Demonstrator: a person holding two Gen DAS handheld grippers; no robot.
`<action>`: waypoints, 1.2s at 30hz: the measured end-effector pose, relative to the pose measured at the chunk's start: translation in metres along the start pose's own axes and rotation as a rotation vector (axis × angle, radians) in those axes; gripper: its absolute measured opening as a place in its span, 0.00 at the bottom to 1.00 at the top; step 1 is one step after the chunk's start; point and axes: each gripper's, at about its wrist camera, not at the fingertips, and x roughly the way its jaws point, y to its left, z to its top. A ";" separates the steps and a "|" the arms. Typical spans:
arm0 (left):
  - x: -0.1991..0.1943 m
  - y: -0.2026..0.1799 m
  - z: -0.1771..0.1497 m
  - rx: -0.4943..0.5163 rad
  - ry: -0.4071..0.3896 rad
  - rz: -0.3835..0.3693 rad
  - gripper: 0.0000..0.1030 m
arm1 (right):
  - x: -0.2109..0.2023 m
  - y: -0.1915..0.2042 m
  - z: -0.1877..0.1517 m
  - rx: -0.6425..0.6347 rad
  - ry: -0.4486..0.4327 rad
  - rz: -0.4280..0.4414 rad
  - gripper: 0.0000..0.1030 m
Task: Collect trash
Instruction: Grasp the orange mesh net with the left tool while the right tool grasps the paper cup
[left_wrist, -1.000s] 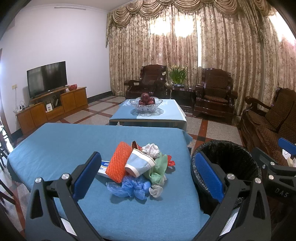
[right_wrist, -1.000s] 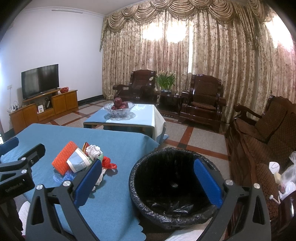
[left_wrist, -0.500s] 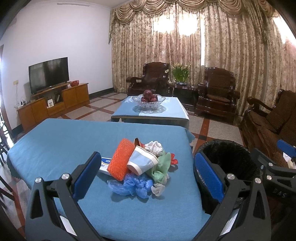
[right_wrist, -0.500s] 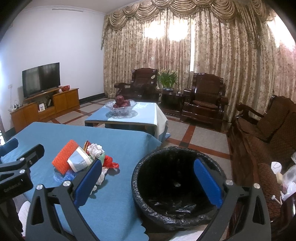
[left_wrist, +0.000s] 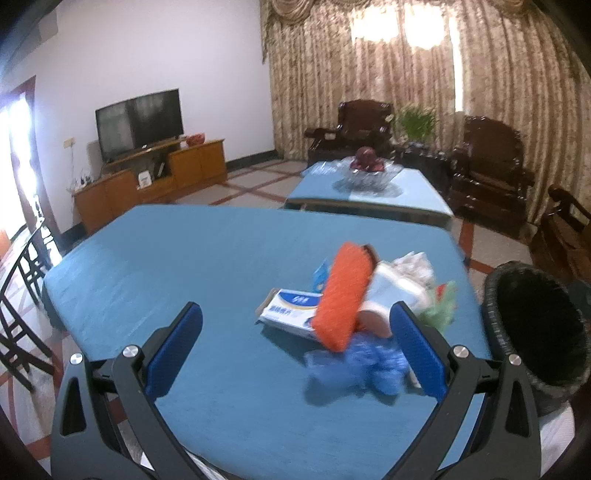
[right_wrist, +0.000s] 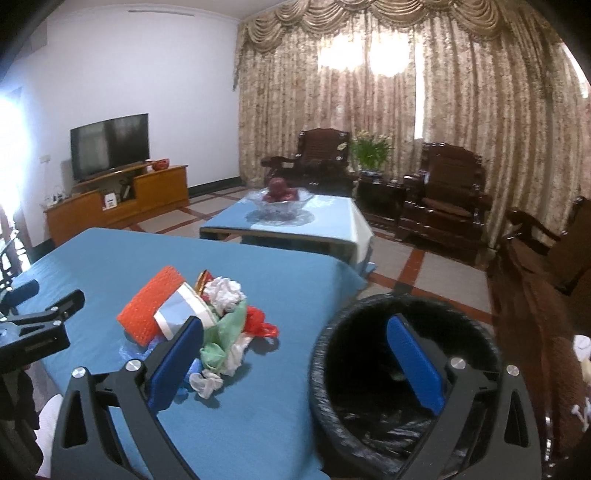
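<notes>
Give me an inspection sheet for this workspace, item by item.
Surface: table under a blue cloth.
Job's things: trash heap on the table's right part: orange mesh, paper cup, box, tissue, blue plastic. Bin with black liner beside the table.
Clutter: nothing seen.
Grippers: left tongs open, empty, facing the heap; right tongs open, empty, between heap and bin.
Cables: nothing seen.
Surroundings: TV, fruit bowl, armchairs, curtains.

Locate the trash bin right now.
In both wrist views the black-lined trash bin stands on the floor off the blue table's right edge, beside the trash pile.
</notes>
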 end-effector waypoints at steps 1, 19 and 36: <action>0.007 0.003 -0.001 -0.004 0.008 -0.001 0.95 | 0.009 0.003 0.000 0.005 0.010 0.014 0.90; 0.084 0.004 -0.015 0.024 0.117 -0.115 0.83 | 0.103 0.053 -0.015 -0.059 0.146 0.100 0.86; 0.111 -0.004 -0.023 -0.021 0.171 -0.276 0.11 | 0.121 0.076 -0.014 -0.137 0.142 0.179 0.86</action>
